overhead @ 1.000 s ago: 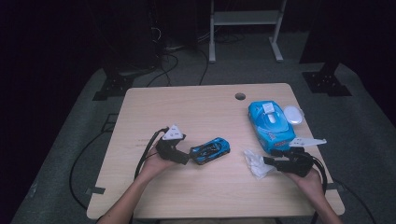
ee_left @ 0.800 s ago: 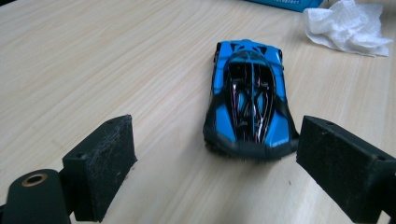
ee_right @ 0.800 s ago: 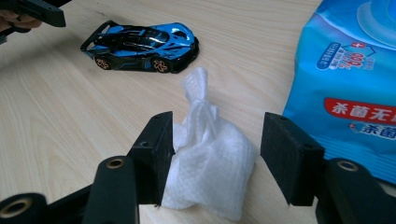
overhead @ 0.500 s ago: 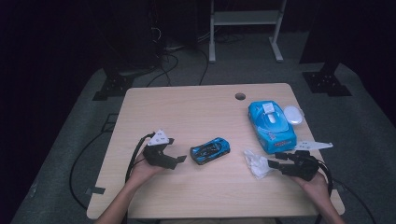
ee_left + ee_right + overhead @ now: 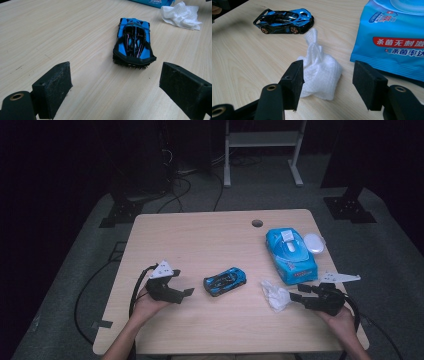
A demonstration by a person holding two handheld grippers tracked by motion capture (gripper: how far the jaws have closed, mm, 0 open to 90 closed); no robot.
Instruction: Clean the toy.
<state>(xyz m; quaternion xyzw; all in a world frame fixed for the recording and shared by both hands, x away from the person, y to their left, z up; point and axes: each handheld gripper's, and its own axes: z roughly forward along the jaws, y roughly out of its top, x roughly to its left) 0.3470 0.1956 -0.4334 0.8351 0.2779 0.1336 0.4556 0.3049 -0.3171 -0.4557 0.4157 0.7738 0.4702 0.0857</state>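
A blue and black toy car (image 5: 225,281) sits on the wooden table (image 5: 200,235) near its front middle. My left gripper (image 5: 187,292) lies to the left of the car, open and empty; in the left gripper view the car (image 5: 133,42) stands just beyond the wide-spread jaws (image 5: 117,87). A crumpled white wipe (image 5: 275,295) lies right of the car. My right gripper (image 5: 296,295) is open at the wipe's right side. In the right gripper view the wipe (image 5: 319,72) lies between the jaws (image 5: 328,80), against the left pad and apart from the right one.
A blue pack of wet wipes (image 5: 291,254) lies behind the right gripper, close to its right jaw (image 5: 392,37). A small white oval object (image 5: 314,242) rests beside the pack. A round hole (image 5: 257,223) is in the table's far side.
My left gripper has drawn back to the left, away from the toy car, which stays in place. The right gripper has hardly moved at the wipe.
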